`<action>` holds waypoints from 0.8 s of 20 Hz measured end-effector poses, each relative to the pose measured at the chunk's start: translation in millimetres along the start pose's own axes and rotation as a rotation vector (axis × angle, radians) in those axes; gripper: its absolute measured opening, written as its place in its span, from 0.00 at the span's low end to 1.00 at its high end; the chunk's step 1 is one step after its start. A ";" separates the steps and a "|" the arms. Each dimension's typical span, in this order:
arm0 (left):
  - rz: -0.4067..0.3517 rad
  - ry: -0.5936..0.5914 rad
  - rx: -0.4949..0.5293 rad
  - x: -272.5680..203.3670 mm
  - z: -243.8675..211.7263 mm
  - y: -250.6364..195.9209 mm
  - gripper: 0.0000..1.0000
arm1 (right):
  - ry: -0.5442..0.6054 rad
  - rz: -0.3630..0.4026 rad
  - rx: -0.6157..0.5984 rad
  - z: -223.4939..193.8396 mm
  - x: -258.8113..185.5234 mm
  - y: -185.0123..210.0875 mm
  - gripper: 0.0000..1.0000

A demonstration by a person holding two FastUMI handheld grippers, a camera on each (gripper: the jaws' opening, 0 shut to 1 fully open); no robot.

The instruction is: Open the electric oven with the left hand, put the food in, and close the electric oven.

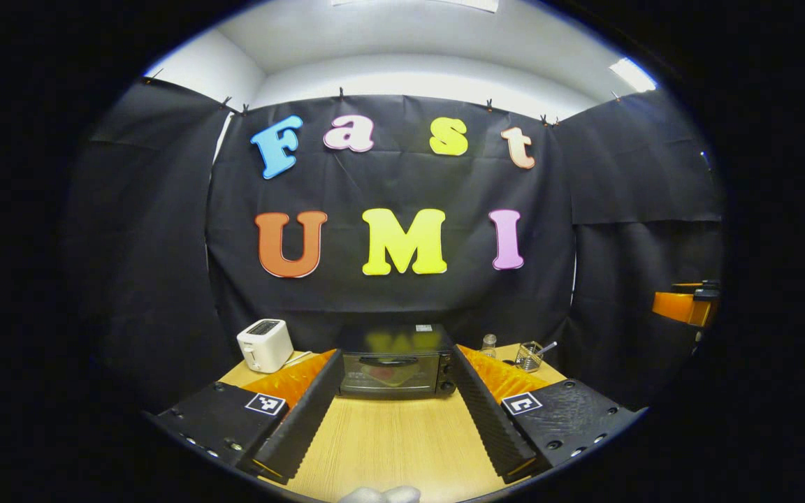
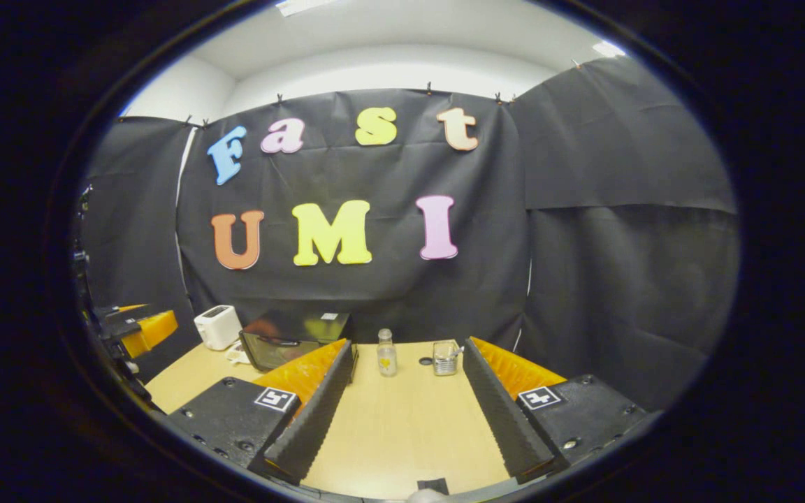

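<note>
The black electric oven (image 1: 437,342) stands at the back of the wooden table (image 1: 395,440) with its glass door shut and its handle (image 1: 388,361) across the top of the door. A reddish patch shows in the glass; I cannot tell what it is. My left gripper (image 1: 397,353) is open, its fingers framing the oven from a distance. My right gripper (image 2: 409,344) is open too, with nothing between its fingers, and faces the table to the right of the oven (image 2: 291,342). The left gripper (image 2: 140,328) shows at the left edge of the right gripper view.
A white toaster (image 1: 265,344) stands left of the oven. A small bottle (image 2: 386,354) and a glass jar (image 2: 446,358) stand to its right near the back edge. A pale object (image 1: 379,494) pokes in at the bottom edge. The right gripper (image 1: 685,306) shows far right.
</note>
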State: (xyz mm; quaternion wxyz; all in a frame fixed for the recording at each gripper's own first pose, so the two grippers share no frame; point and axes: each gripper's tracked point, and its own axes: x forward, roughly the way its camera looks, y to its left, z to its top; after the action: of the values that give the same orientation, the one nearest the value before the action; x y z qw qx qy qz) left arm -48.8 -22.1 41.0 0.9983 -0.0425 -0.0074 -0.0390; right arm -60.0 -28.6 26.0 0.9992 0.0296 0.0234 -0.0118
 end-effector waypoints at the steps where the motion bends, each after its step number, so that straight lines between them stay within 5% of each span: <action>1: 0.015 -0.010 -0.001 -13.8 4.3 -1.5 0.96 | -0.011 0.010 -0.003 2.4 -6.4 -5.2 0.96; 16: 0.099 -0.024 0.022 -107.9 8.1 -27.0 0.96 | -0.035 0.100 -0.029 -14.0 -67.1 -17.4 1.00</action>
State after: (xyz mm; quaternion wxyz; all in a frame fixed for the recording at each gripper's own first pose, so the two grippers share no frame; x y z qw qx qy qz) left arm -158.6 -39.9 49.4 0.9993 -0.0325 -0.0179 0.0108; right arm -128.1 -43.7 14.2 0.9991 0.0161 0.0046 0.0380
